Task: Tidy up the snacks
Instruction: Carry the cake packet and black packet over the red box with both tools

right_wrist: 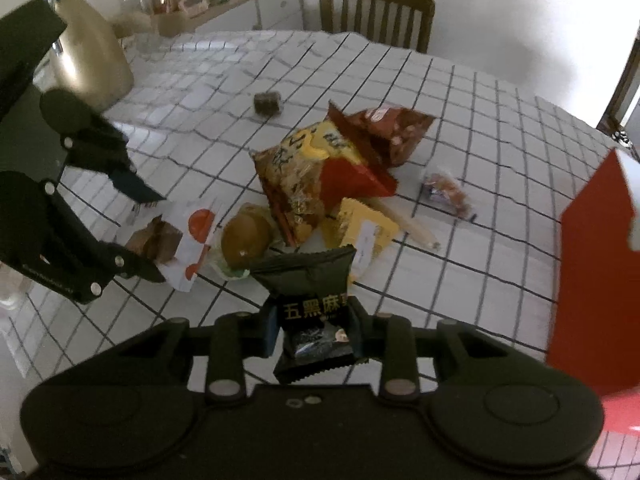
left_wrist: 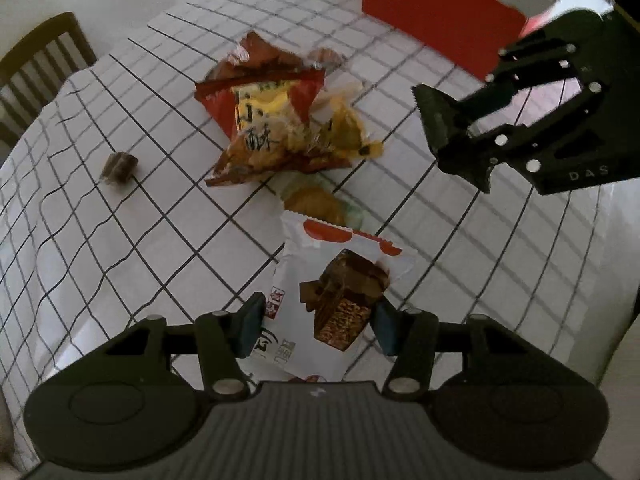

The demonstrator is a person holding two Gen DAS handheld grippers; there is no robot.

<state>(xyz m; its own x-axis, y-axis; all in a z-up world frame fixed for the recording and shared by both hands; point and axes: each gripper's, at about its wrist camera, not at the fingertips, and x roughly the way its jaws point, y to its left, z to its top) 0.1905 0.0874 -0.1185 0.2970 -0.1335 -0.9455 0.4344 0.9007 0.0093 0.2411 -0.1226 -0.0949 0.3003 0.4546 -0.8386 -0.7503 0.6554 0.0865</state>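
Table: the white cloth (left_wrist: 120, 272) has dark squares.
Red box (left_wrist: 440, 16): stands by one table edge.
Snack pile (right_wrist: 320, 168): in the table's middle.
Left gripper (left_wrist: 318, 322): squeezes the white snack pack (left_wrist: 320, 280).
Right gripper (right_wrist: 316, 330): squeezes the black snack pack (right_wrist: 312, 280).
Small brown snack (left_wrist: 119, 166): lies alone, away from the pile.

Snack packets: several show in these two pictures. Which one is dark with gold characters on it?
The black crimped-edge snack packet clamped in the right gripper. The left gripper holds a white packet picturing a brown cake; the packets on the table are orange, red and yellow.
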